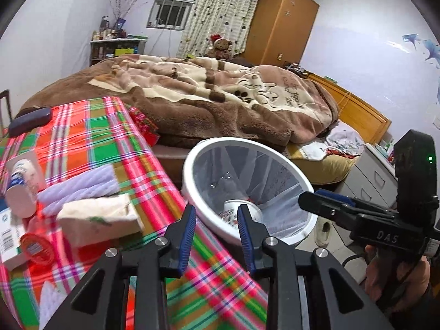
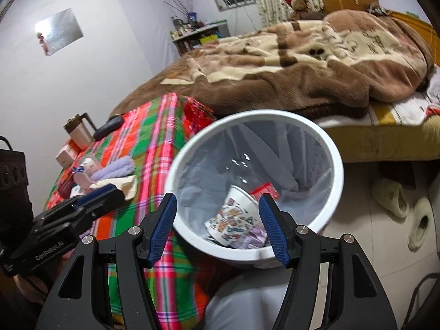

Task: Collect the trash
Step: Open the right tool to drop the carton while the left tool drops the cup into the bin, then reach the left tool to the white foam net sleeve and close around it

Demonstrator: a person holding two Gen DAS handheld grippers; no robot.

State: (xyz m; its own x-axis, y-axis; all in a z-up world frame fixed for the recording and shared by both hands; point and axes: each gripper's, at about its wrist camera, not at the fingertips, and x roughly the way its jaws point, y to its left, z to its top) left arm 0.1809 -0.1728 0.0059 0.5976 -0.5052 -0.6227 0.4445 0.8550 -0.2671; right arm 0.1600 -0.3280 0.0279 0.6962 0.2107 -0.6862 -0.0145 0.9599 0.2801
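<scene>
A white round bin (image 1: 189,170) (image 2: 338,170) with a clear liner stands on the floor against the table's edge. In it lie a printed paper cup (image 2: 236,214) (image 1: 239,211), a red pack (image 2: 265,189) and a purple wrapper (image 2: 257,236). My left gripper (image 1: 216,211) is open and empty, over the plaid tablecloth (image 1: 96,143) at the bin's near rim. My right gripper (image 2: 217,206) hangs open over the bin's mouth with nothing between its fingers. Each gripper shows in the other's view: the right gripper (image 1: 316,200), the left gripper (image 2: 101,195).
On the table lie a tissue pack (image 1: 99,220), a purple towel (image 1: 79,187), a white bottle (image 1: 22,192), a red lid (image 1: 37,249) and a dark case (image 1: 30,121). A bed with a brown blanket (image 1: 220,96) stands behind. Slippers (image 2: 412,214) sit on the floor to the right.
</scene>
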